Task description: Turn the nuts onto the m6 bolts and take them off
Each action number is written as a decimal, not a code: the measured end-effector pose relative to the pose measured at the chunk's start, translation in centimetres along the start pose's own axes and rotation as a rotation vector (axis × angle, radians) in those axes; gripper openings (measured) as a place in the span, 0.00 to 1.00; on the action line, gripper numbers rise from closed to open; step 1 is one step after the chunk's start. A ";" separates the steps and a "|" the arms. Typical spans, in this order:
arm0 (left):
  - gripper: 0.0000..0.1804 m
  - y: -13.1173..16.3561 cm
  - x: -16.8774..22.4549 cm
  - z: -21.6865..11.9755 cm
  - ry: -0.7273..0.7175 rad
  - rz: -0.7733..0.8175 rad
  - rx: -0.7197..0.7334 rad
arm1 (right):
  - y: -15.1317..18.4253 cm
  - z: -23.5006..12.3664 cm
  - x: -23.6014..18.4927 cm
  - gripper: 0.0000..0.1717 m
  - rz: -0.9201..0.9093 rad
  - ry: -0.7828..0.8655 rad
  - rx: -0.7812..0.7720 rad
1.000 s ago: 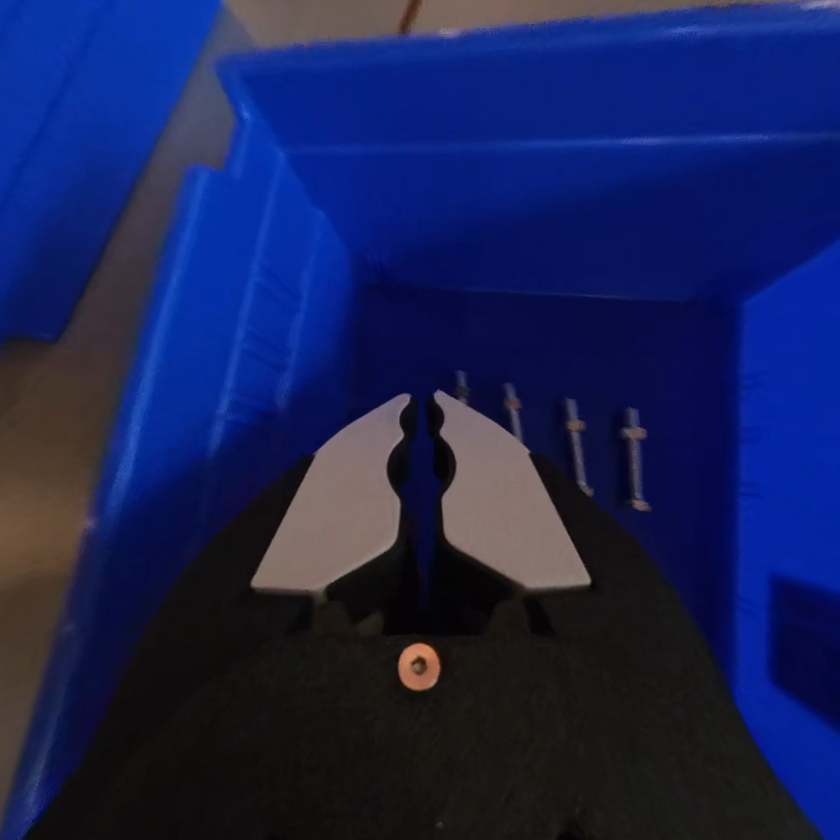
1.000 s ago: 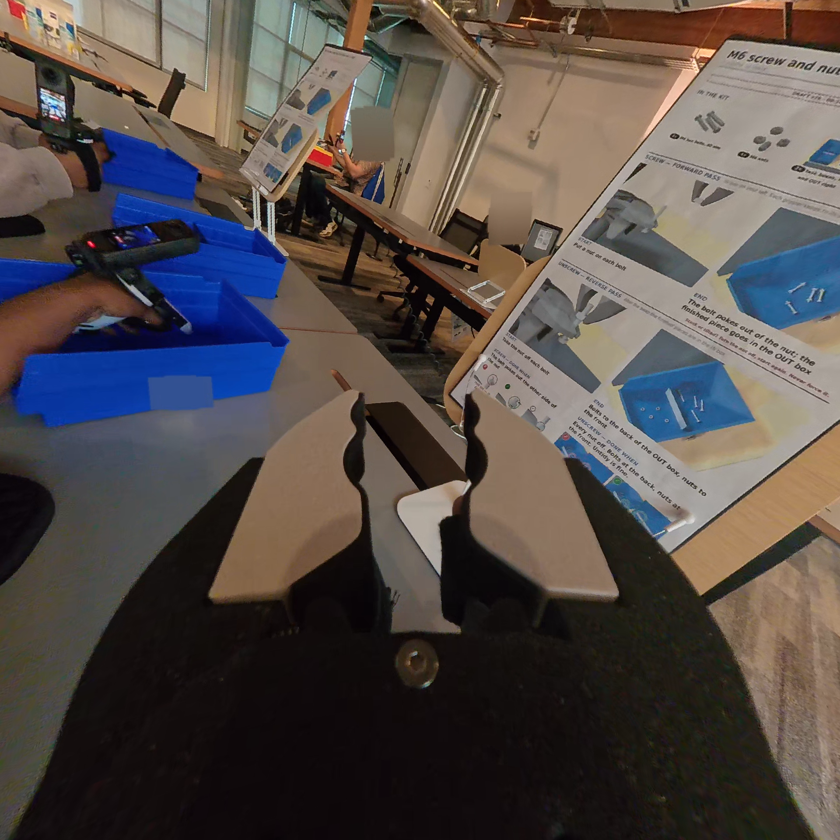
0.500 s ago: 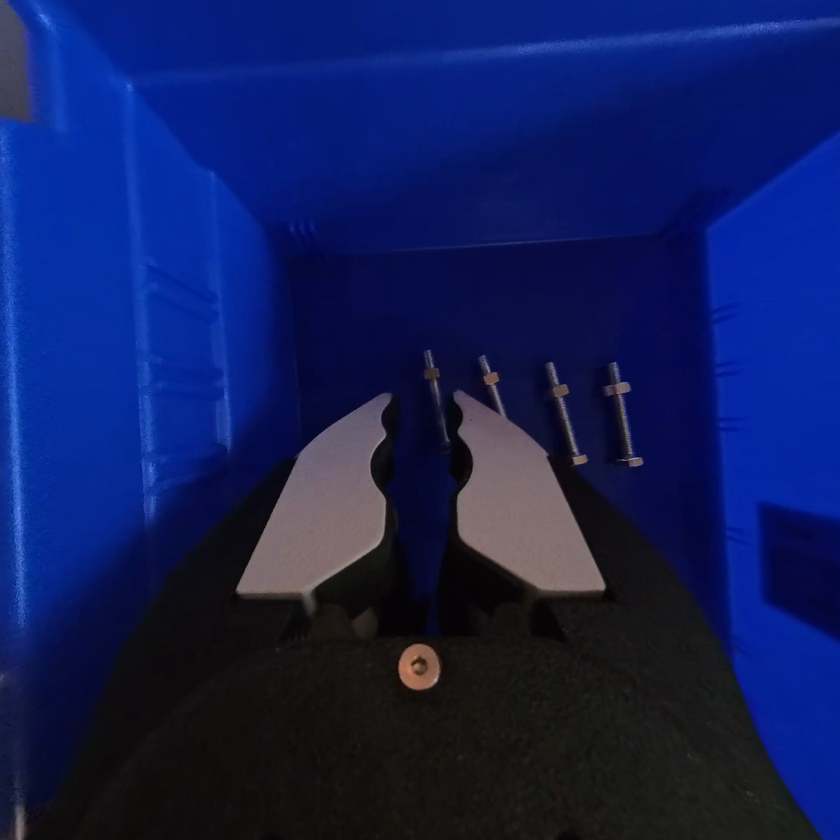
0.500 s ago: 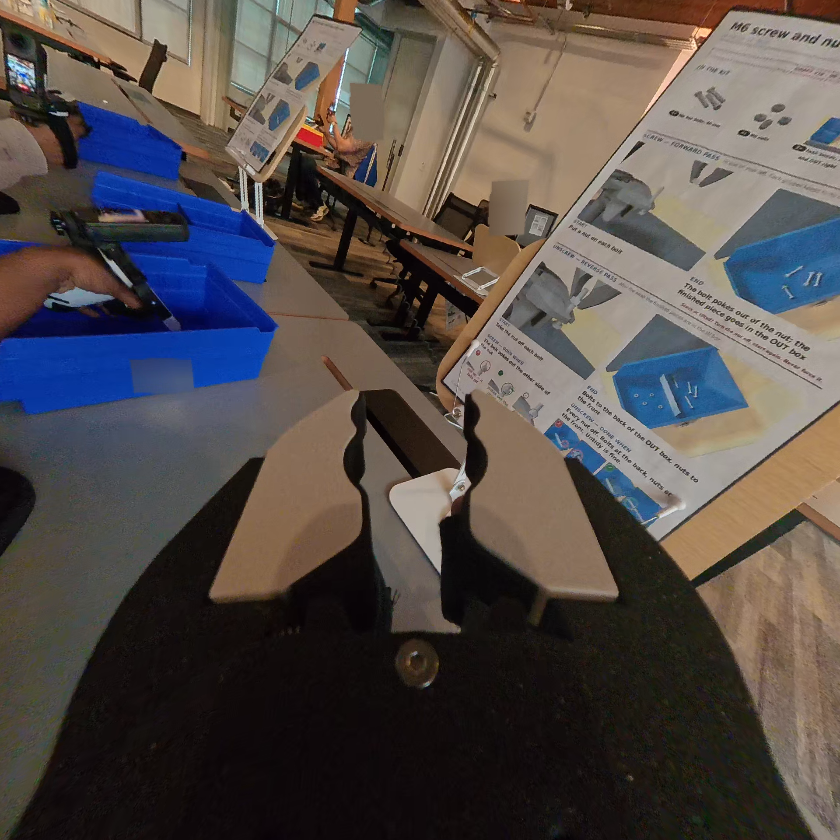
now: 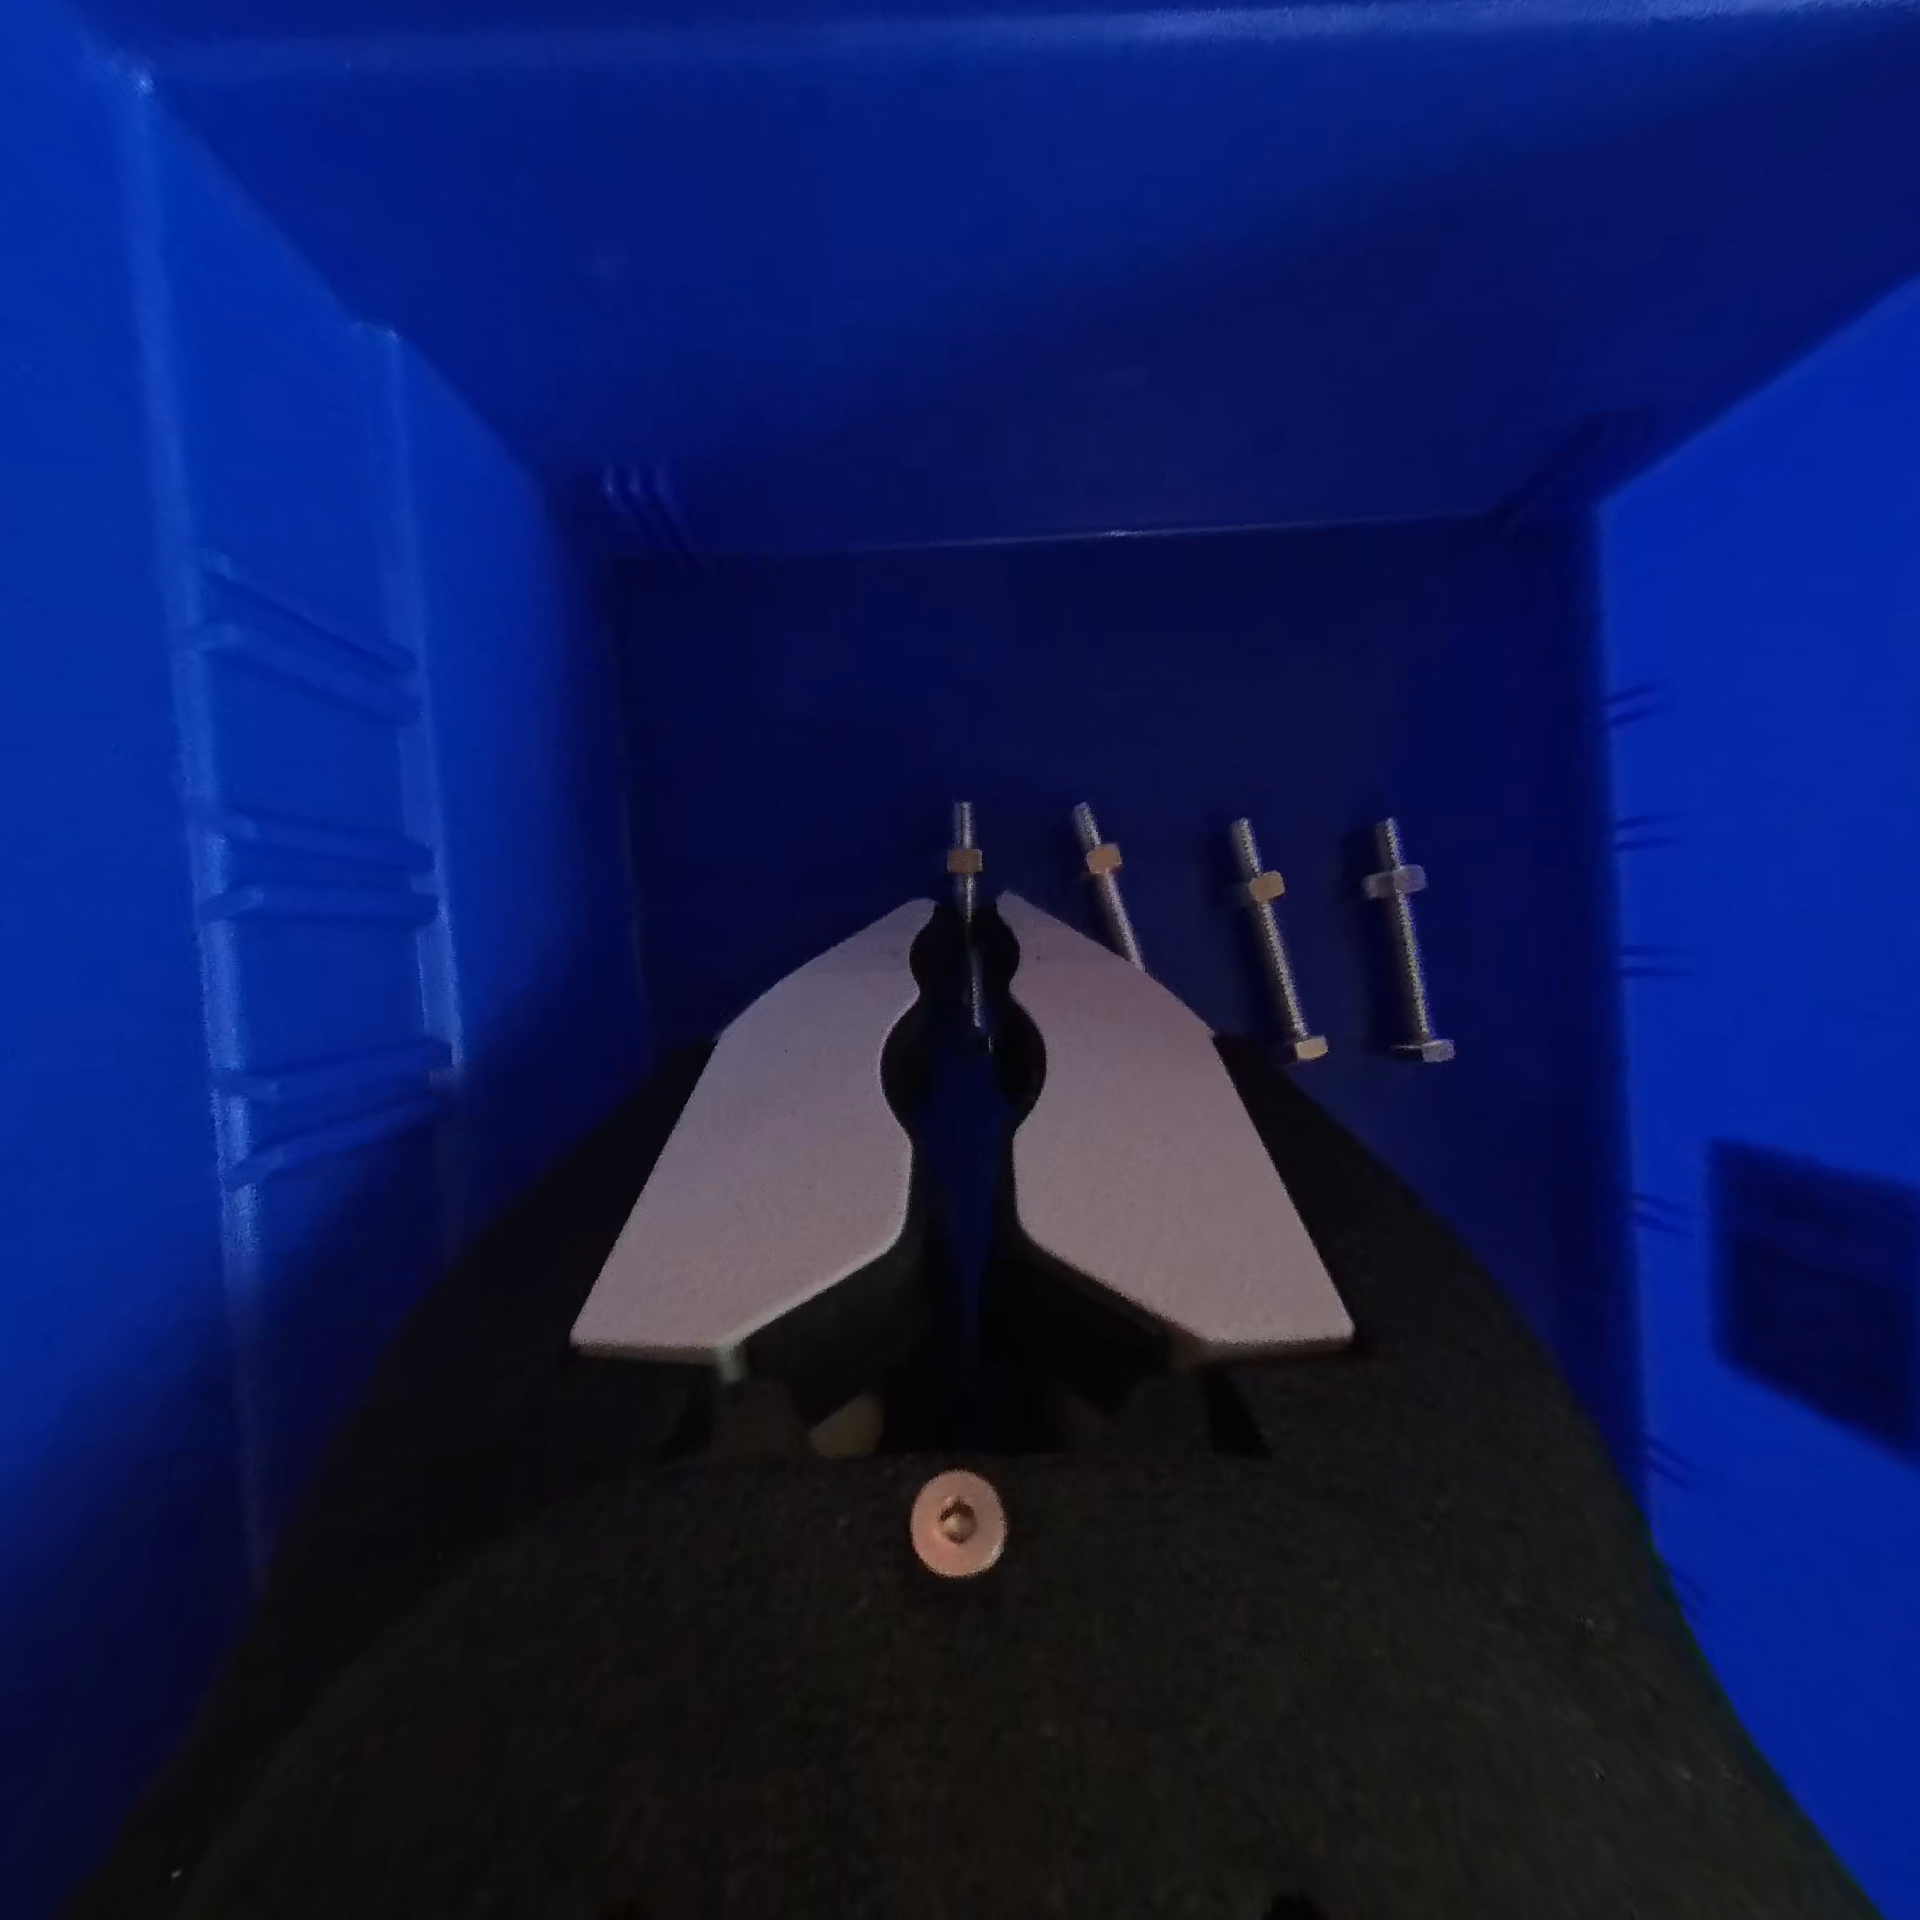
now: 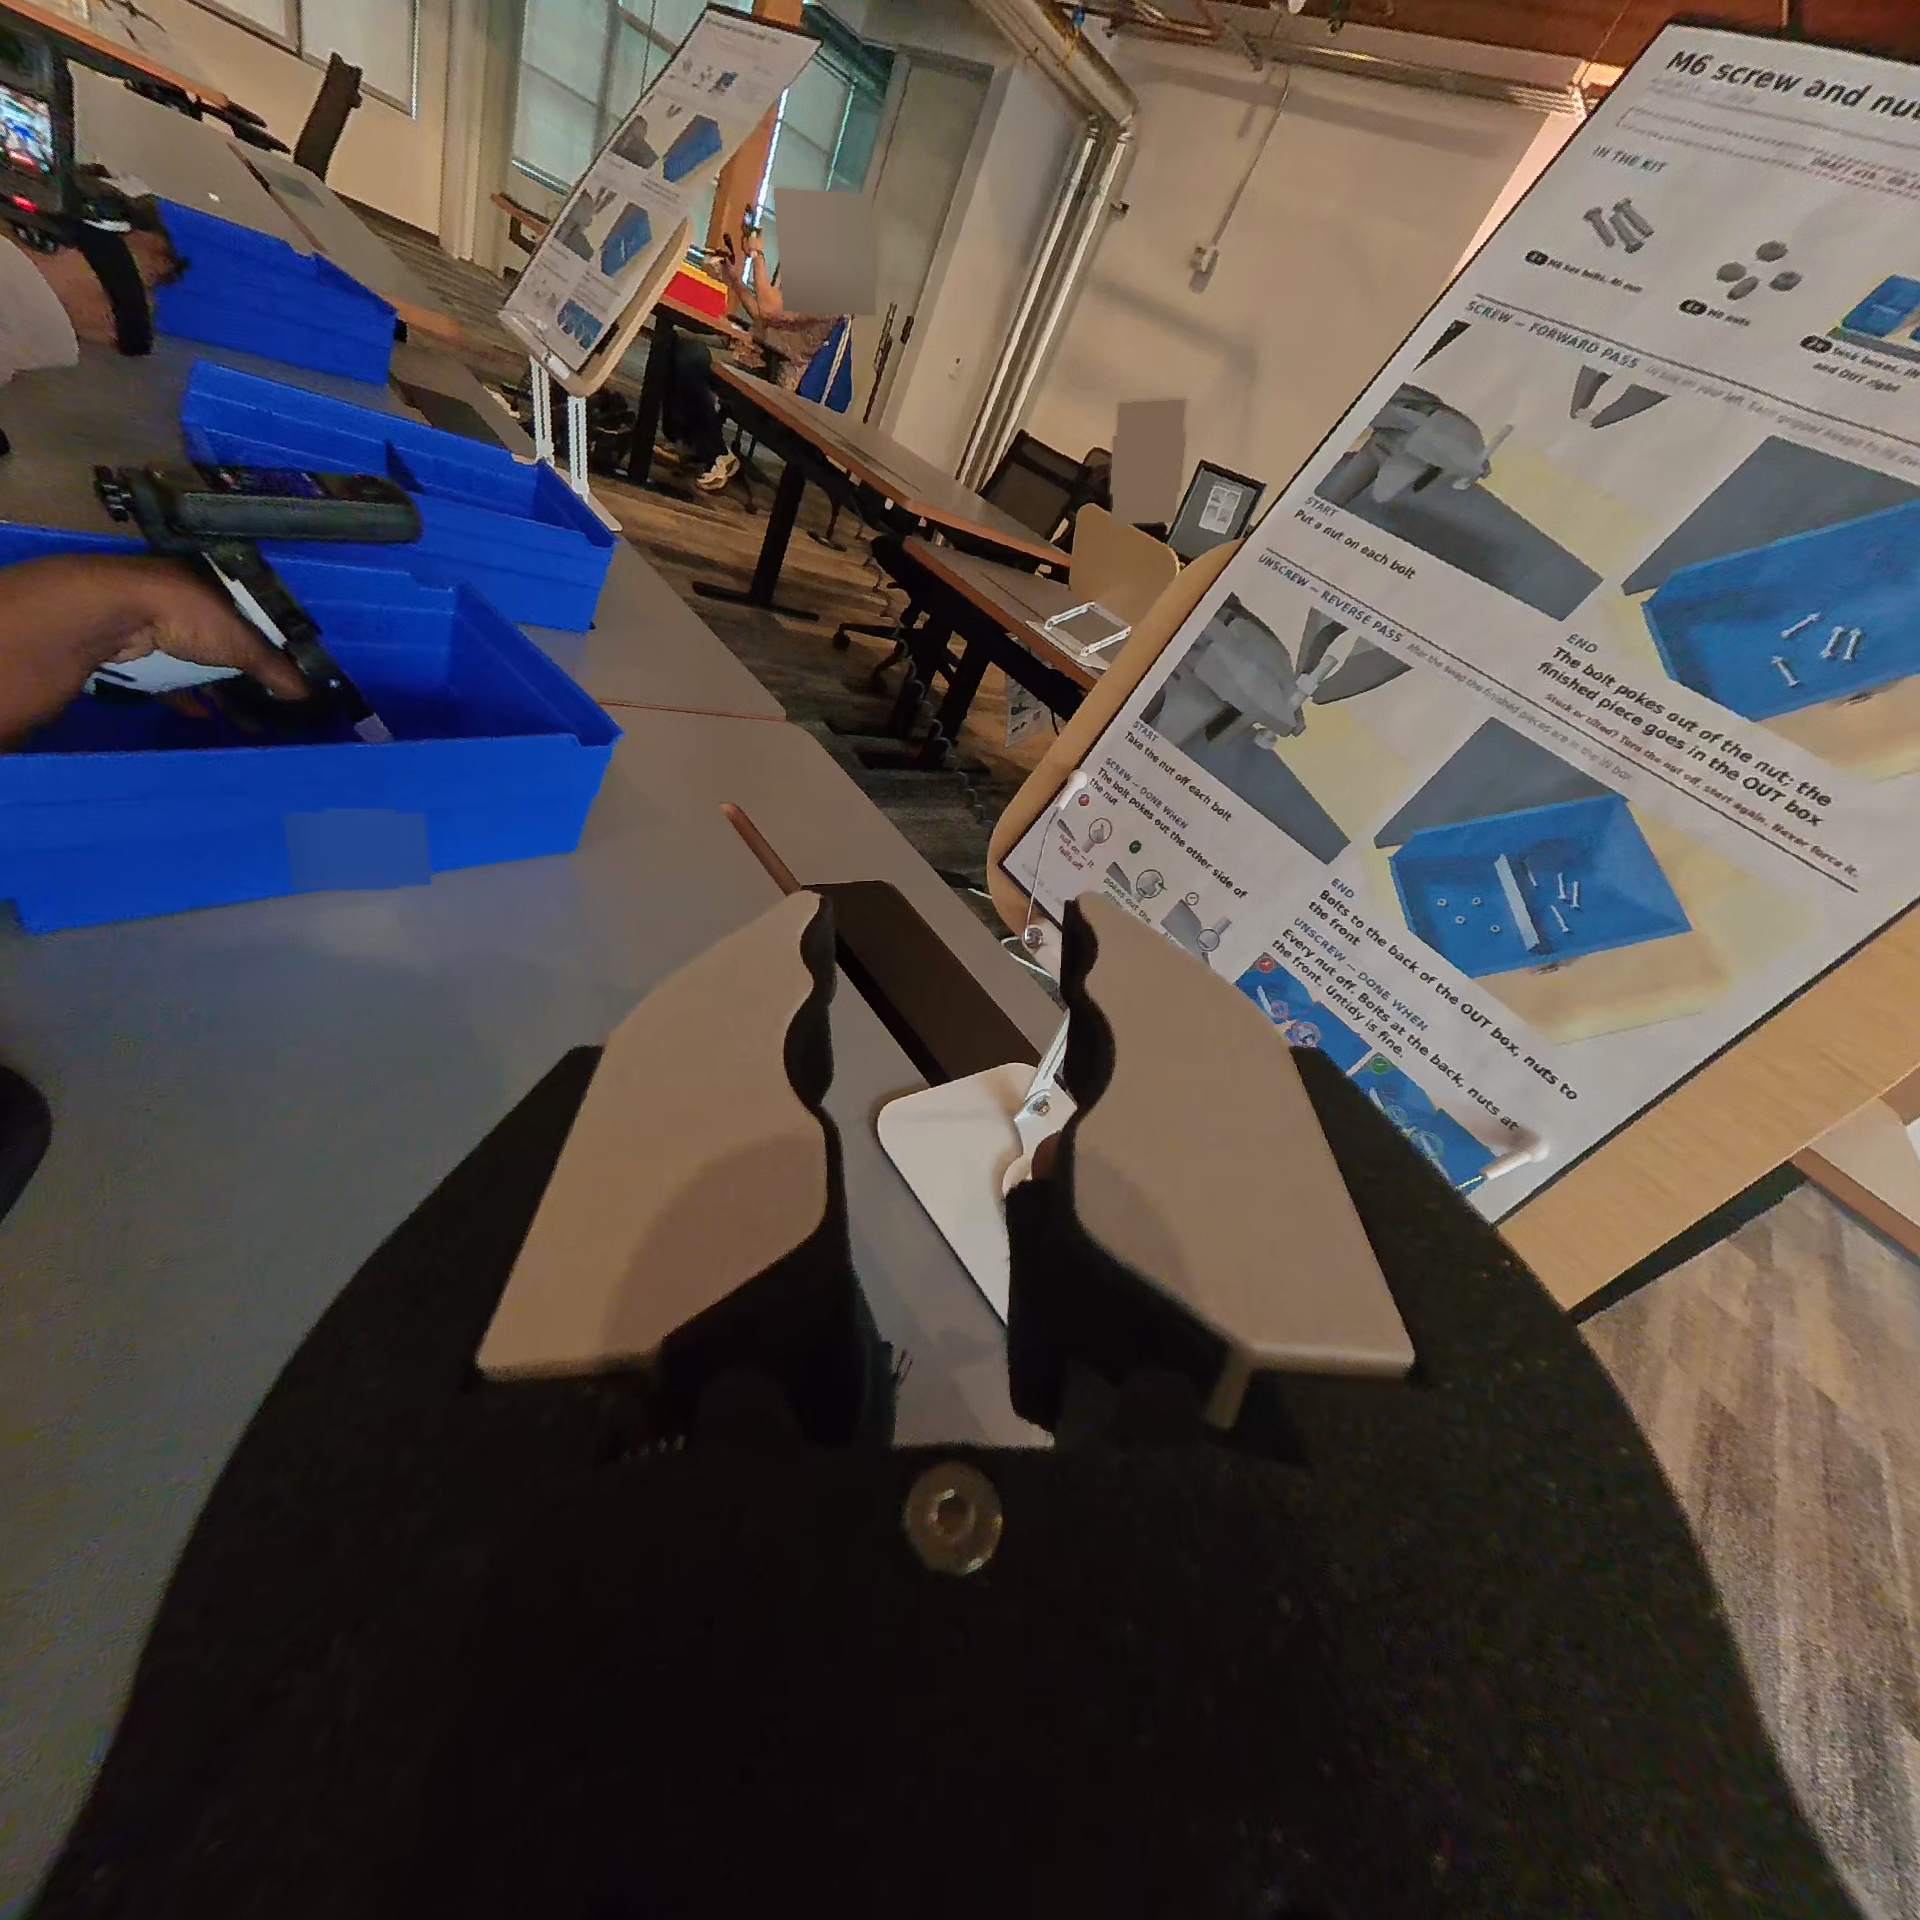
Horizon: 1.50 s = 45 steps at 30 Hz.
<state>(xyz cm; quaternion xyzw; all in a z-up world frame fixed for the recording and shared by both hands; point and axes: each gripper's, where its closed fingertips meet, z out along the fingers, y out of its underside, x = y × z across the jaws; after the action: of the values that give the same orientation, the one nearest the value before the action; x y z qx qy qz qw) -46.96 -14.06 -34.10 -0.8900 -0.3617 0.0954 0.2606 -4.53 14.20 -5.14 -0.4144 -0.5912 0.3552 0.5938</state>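
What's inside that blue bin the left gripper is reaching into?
Four bolts lie side by side on the floor of the blue bin, each with a nut threaded on. The left gripper is closed around the leftmost bolt; its fingers hide the lower end of the second bolt.

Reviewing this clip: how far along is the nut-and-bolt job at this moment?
Done: all four silver threaded bolts in the blue plastic bin already carry nuts, for example the rightmost bolt and its neighbour. In hand: the left tongs have closed around the leftmost bolt, below its brass-coloured nut. Left: unscrewing looks not yet begun; the right tongs are open and empty over the grey table.
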 end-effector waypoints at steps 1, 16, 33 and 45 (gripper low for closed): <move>0.03 0.1 0.0 -0.1 0.004 -0.003 -0.005 | 0.0 0.0 0.0 0.24 0.000 0.001 0.000; 0.03 -11.9 23.5 -22.5 0.796 0.400 0.911 | -1.1 1.3 -3.5 0.24 0.106 -0.192 0.074; 0.02 -1.7 43.5 -33.6 1.566 0.755 0.945 | -5.8 -0.9 -7.6 0.17 0.330 -0.563 0.341; 0.02 -0.8 44.6 -33.8 1.590 0.773 0.922 | -6.0 -1.3 -9.0 0.06 0.310 -0.641 0.348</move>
<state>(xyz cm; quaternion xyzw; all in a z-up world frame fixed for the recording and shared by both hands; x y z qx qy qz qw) -3.18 4.02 -4.23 -0.5637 0.3048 -0.3189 0.6983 -4.12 3.48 -3.24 -0.2601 -0.6081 0.6469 0.3797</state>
